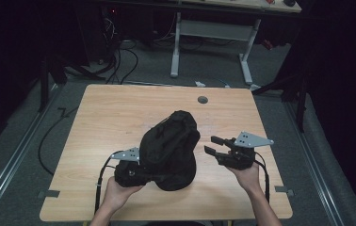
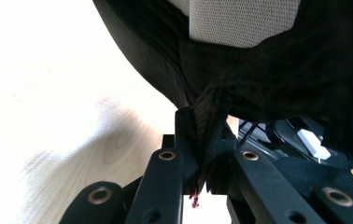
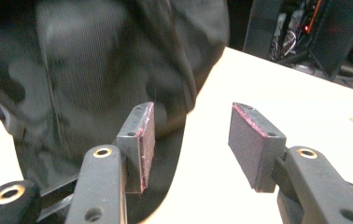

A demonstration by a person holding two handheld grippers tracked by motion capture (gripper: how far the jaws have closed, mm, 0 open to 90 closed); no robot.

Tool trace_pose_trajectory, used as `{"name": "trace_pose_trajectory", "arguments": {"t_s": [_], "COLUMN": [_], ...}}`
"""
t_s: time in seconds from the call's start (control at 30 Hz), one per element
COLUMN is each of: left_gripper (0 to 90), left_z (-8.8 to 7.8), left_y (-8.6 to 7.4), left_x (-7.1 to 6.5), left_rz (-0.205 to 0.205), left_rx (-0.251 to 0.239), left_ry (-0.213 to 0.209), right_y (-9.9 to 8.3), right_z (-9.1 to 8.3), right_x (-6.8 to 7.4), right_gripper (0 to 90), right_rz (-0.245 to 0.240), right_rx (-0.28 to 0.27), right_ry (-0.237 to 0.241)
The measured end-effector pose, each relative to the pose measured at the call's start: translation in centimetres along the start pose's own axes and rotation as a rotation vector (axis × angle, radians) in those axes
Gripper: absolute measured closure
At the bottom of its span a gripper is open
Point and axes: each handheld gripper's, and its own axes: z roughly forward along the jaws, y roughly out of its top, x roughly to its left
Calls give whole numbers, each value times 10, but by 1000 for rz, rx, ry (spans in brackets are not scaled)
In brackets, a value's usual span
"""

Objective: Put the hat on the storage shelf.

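1. We are pinching a fold of the black backpack [image 1: 171,148] in the left gripper [image 2: 202,140]; its jaws are clamped tight on a seam or strap of dark fabric, and in the high view that gripper [image 1: 130,170] is sitting at the bag's near-left side.
2. The backpack is resting on the desk [image 1: 110,117], a little nearer the front edge than the back edge and roughly midway between the left and right edges. It is slumping in a soft heap, with a pale mesh panel [image 2: 240,21] showing from the left gripper view.
3. We are holding the right gripper [image 1: 216,146] just beside the bag's right flank, with its jaws standing fairly wide and nothing between the pads [image 3: 147,140]. The fabric is lying close behind the left pad, but not pressed by it.
4. We are judging this as a re-grip: one side is being anchored while the free claw is looking for a new hold.
5. The next move is calling for a firm fold or strap on the right side, since the loose cloth may slip.
6. A round grommet [image 1: 202,100] is sitting near the back edge, well apart from the work. Beyond the desk, floor cables [image 1: 119,61] and a white table frame [image 1: 211,42] are staying out of the way.
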Motion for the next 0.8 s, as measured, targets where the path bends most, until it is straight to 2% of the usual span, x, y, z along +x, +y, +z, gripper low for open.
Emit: {"name": "trace_pose_trajectory", "arguments": {"t_s": [0.13, 0.2, 0.3, 0.33, 0.43, 0.47, 0.53, 0.57, 0.63, 0.73, 0.8], "left_gripper": [858, 858, 858, 858, 858, 858, 858, 858, 858, 857, 857], "left_z": [-3, -5, -7, -7, -10, -11, -12, -12, -13, -15, -16], "left_y": [3, 5, 6, 7, 10, 11, 13, 14, 16, 19, 21], "left_x": [0, 2, 3, 3, 2, 1, -1, -1, -1, -1, -1], "left_rz": [-1, 6, 8, 8, 20, 28, 35, 38, 46, 49, 50], "left_rx": [-21, -41, -57, -68, -92, -94, -107, -115, -129, -156, -174], "left_ry": [9, 30, 43, 47, 61, 61, 64, 68, 80, 95, 105], "right_y": [-19, -38, -53, -53, -65, -71, -78, -78, -83, -92, -94], "right_z": [0, 3, 8, 8, 12, 13, 13, 13, 14, 14, 14], "right_x": [-3, -7, -11, -11, -20, -25, -28, -28, -31, -33, -33], "right_gripper": [502, 492, 475, 475, 453, 439, 435, 435, 429, 419, 419], "right_rz": [41, 71, 102, 102, 149, 174, 193, 193, 188, 191, 184], "right_rx": [22, 71, 149, 149, 225, 249, 272, 272, 297, 313, 320], "right_ry": [-23, -64, -117, -117, -192, -249, -302, -302, -347, -387, -394]}}
